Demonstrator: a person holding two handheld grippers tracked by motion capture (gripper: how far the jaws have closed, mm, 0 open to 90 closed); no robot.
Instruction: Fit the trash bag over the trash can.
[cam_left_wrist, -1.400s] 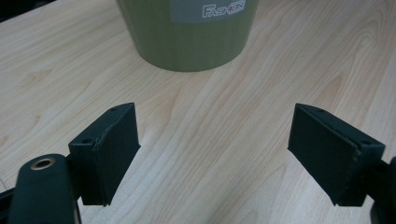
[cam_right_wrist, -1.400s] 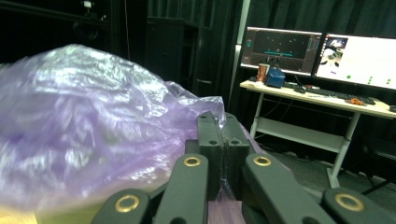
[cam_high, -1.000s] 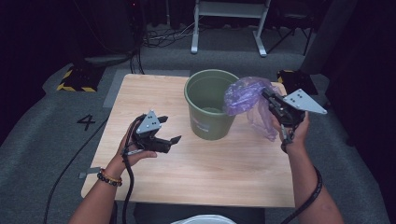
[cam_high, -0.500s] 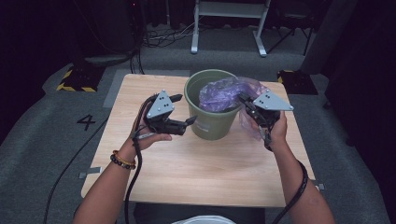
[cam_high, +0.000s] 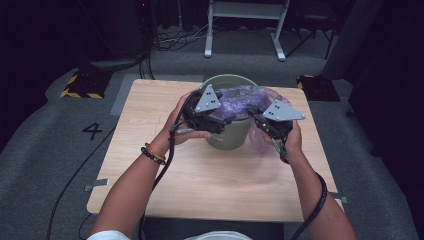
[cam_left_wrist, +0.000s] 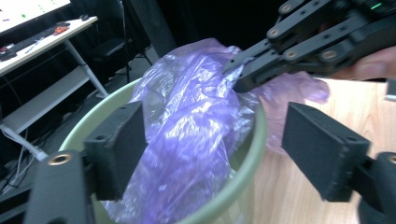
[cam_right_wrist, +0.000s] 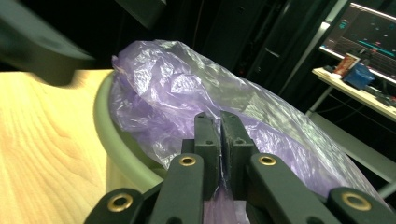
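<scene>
A green bucket stands mid-table with a crumpled purple plastic bag lying over its mouth and spilling past the right rim. My right gripper is at the bucket's right side, shut on a fold of the bag; thin film shows pinched between its jaws. My left gripper hovers at the bucket's near-left rim. Its jaws have just been closing, but its pads still stand wide apart, with the bag and the green rim between them. The right gripper shows beyond, gripping the bag's top.
The wooden table has bare room on the left and in front of the bucket. Behind it on the grey floor stand a white frame, cables and a yellow-black striped block. A desk with screens stands off to the side.
The right gripper carried the bag leftward from beside the bucket to over its mouth. The left gripper rose off the table's left part and moved right, up to the bucket's rim.
</scene>
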